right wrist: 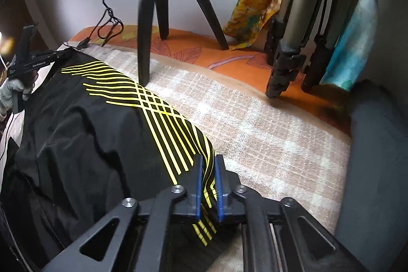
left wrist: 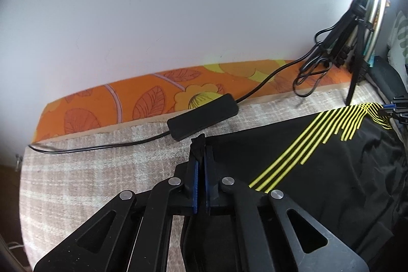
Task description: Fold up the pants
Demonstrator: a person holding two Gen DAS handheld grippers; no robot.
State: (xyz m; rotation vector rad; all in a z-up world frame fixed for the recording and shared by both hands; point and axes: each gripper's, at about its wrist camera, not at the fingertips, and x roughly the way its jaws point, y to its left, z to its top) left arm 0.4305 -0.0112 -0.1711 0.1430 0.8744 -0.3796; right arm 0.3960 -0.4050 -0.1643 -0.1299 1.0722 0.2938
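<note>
Black pants point(left wrist: 318, 157) with yellow stripes lie spread on a checked beige blanket point(left wrist: 89, 170). In the left wrist view my left gripper point(left wrist: 201, 144) is shut on a corner of the black cloth, a small peak of fabric sticking up between its blue pads. In the right wrist view my right gripper point(right wrist: 209, 162) is shut on the striped edge of the pants point(right wrist: 102, 131), the yellow-striped cloth running down between its blue pads. The left gripper point(right wrist: 61, 54) shows at the far left of that view, held by a gloved hand point(right wrist: 10, 93).
A black power adapter point(left wrist: 202, 116) with its cable lies on the blanket just beyond the left gripper. A black tripod point(right wrist: 158, 4) stands on the blanket and orange floral sheet point(right wrist: 229, 55). Grey tripod legs point(right wrist: 293, 42) and hanging cloths stand at right; a dark cushion point(right wrist: 377, 157) borders the blanket.
</note>
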